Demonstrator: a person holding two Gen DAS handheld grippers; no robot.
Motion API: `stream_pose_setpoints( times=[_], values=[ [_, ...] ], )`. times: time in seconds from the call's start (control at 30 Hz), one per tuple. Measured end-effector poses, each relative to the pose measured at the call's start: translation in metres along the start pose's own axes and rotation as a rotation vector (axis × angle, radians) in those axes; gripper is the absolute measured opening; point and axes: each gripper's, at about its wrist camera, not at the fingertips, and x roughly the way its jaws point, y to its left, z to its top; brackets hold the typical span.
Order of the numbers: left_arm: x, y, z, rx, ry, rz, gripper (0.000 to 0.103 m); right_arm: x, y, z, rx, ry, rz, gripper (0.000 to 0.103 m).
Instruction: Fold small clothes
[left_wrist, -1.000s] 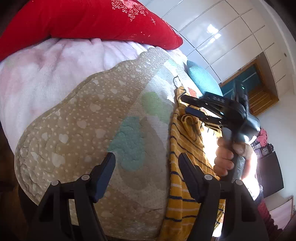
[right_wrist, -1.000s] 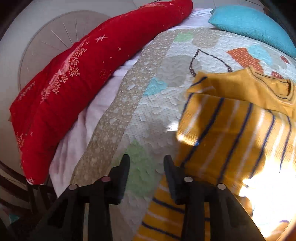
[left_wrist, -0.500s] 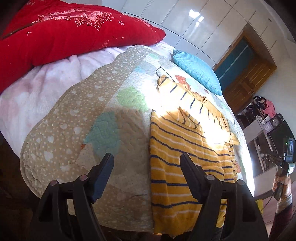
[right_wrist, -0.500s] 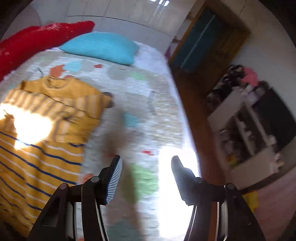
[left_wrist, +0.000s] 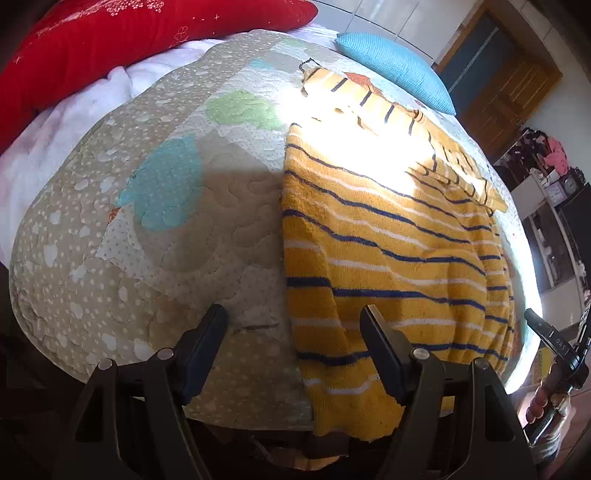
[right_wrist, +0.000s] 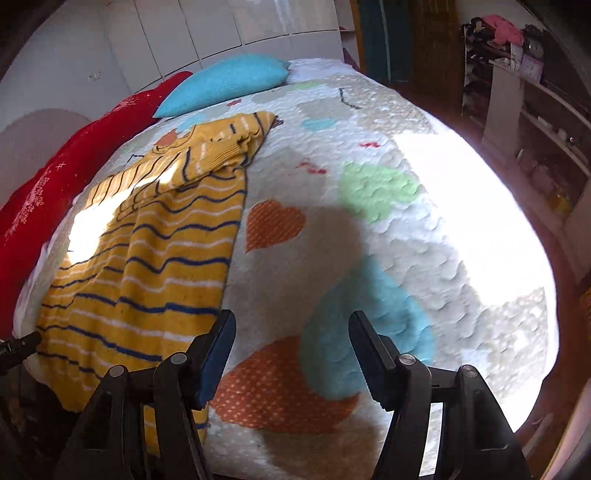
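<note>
A yellow sweater (left_wrist: 388, 240) with navy and white stripes lies flat on the quilted bed cover (left_wrist: 166, 221), its sleeves folded in across the chest. My left gripper (left_wrist: 293, 314) hovers open over the sweater's near left hem edge, with nothing pinched. In the right wrist view the sweater (right_wrist: 155, 251) lies to the left. My right gripper (right_wrist: 292, 319) hangs just right of its near hem corner, over the quilt (right_wrist: 406, 240). Its jaws are opening and nothing is between them. A hand holds the right gripper (left_wrist: 554, 343) at the left wrist view's far right edge.
A red pillow (left_wrist: 110, 40) and a blue pillow (left_wrist: 395, 66) lie at the head of the bed. The bed's near edge runs just under both grippers. Shelves with clutter (right_wrist: 535, 129) and a wooden door (left_wrist: 506, 85) stand to the right. Bright sunlight washes out part of the quilt.
The right gripper swung from the sweater's collar end to the near right side of the bed, and its jaws widened. The left gripper shifted right, so the hem's left edge now sits between its fingers.
</note>
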Motion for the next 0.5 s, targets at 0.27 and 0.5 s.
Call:
stream_pose_setpoints(
  times=[0.27, 0.5],
  values=[
    [0.017, -0.017, -0.012, 0.03, 0.017, 0.113, 0.09, 0.013, 0.032, -0.03, 0.023, -0.043, 0.013, 0.081],
    [0.026, -0.021, -0.015, 0.038, 0.029, 0.143, 0.1, 0.019, 0.046, -0.04, -0.011, -0.096, -0.056, 0.092]
  ],
)
